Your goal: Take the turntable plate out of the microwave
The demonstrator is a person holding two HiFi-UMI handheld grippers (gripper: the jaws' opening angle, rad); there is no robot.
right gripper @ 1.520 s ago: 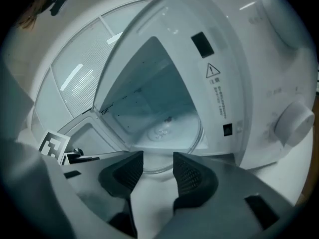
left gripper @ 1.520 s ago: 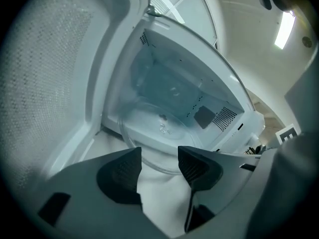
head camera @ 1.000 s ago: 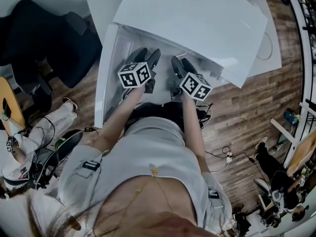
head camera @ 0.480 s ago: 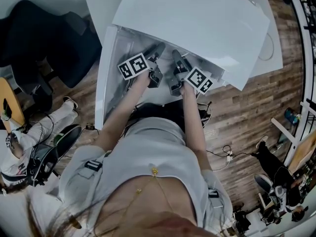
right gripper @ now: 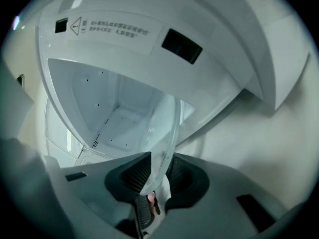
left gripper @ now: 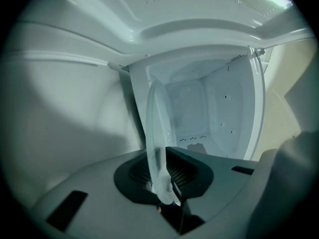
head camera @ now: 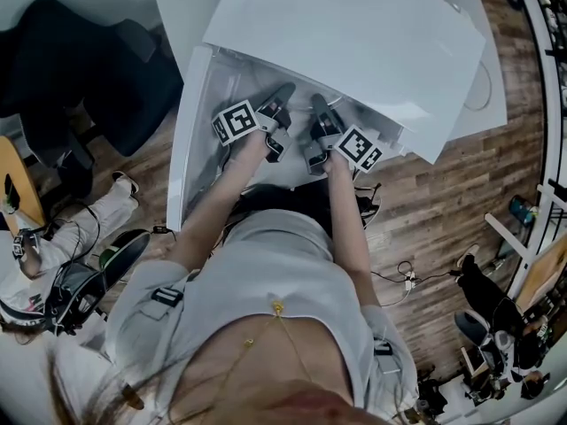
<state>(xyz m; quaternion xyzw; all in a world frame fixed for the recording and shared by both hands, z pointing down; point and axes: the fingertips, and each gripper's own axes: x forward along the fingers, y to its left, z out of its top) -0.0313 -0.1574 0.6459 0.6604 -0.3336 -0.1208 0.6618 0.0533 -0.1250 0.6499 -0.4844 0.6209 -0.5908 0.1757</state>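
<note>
The clear glass turntable plate (left gripper: 158, 133) stands edge-on in the left gripper view, in front of the white microwave cavity (left gripper: 209, 108). My left gripper (left gripper: 167, 183) has the plate's rim between its dark pads, and its jaws are closing onto it. In the right gripper view the plate (right gripper: 164, 133) rises between the pads of my right gripper (right gripper: 157, 176), whose jaws are closing on the rim too. From the head view, the left gripper (head camera: 282, 96) and the right gripper (head camera: 317, 106) reach side by side into the microwave (head camera: 354, 34), which hides the plate.
The microwave door (head camera: 182, 149) hangs open on the left. The microwave sits on a white table (head camera: 483, 87) over a wood floor. A dark chair (head camera: 89, 69) stands at the left, and cables (head camera: 407, 277) lie on the floor at the right.
Both grippers have rolled about their own axes, so their marker cubes now show different faces. They sit slightly deeper in the microwave opening.
</note>
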